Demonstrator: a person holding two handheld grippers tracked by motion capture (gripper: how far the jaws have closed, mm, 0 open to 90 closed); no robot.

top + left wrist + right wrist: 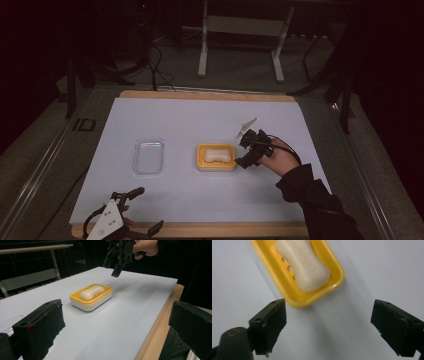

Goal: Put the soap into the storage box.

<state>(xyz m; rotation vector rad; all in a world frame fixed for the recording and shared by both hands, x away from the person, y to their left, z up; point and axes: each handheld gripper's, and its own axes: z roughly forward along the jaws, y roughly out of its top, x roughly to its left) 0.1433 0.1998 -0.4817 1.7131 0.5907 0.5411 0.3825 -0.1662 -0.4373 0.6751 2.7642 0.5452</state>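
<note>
- Soap bar [215, 154] is seen lying flat in the yellow soap dish [202, 161], right of centre on the white sheet [200, 200]; the bar is off-white, with embossed lettering facing up.
- Clear lid [148, 156] is placed left of the dish, apart from it, so the dish stands uncovered and the bar is reachable from above.
- Right gripper [244, 150] is held just right of the dish, tilted down toward it; jaws are spread wide and empty. In the right gripper view the near end of the dish [298, 293] sits ahead of the gap between the jaws, judged to be a lining-up for a grasp of dish or bar.
- Left gripper [146, 209] is rested at the near left edge, well apart from the dish; jaws are parted, nothing held, judged parked out of the way.
</note>
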